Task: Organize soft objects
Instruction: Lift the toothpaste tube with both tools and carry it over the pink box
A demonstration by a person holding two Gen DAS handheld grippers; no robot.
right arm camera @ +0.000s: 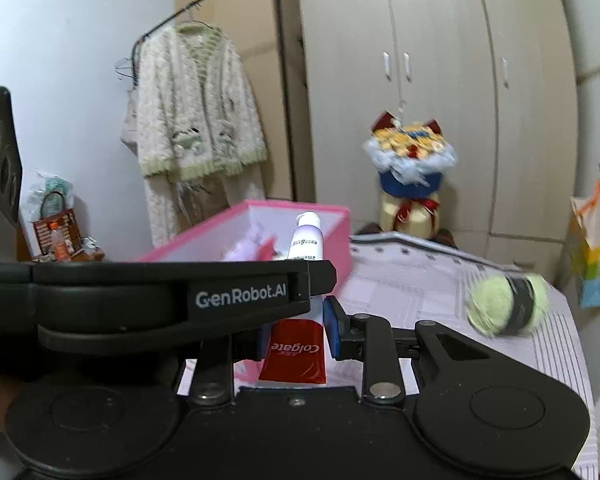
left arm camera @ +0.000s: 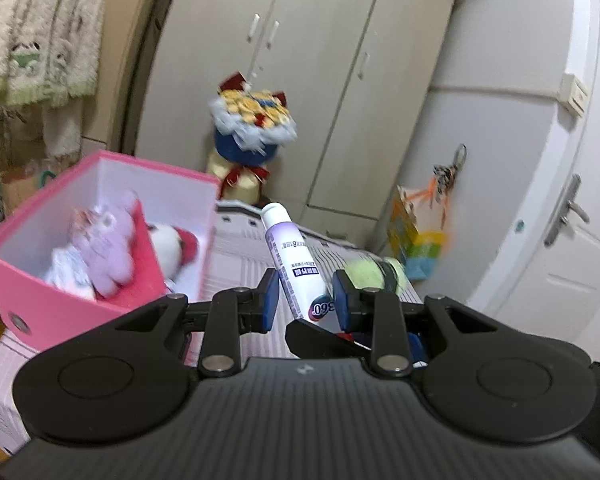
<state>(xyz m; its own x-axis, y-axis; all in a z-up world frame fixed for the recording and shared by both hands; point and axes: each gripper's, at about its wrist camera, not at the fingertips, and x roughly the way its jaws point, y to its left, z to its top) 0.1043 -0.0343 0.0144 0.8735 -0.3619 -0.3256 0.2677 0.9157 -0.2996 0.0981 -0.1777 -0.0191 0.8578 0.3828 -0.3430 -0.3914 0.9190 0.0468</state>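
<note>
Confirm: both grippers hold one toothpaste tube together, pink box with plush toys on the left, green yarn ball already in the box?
Not quite. The green yarn ball lies on the striped table, outside the pink box, per the right wrist view. The rest stands.

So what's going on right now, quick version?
Both grippers, left and right, clamp one toothpaste tube. Pink box of plush toys ahead-left. Green yarn ball lies loose, not blocking.

both tools tilt slightly downward, left tool (left arm camera: 306,300) and right tool (right arm camera: 296,332) each clamped narrow.
</note>
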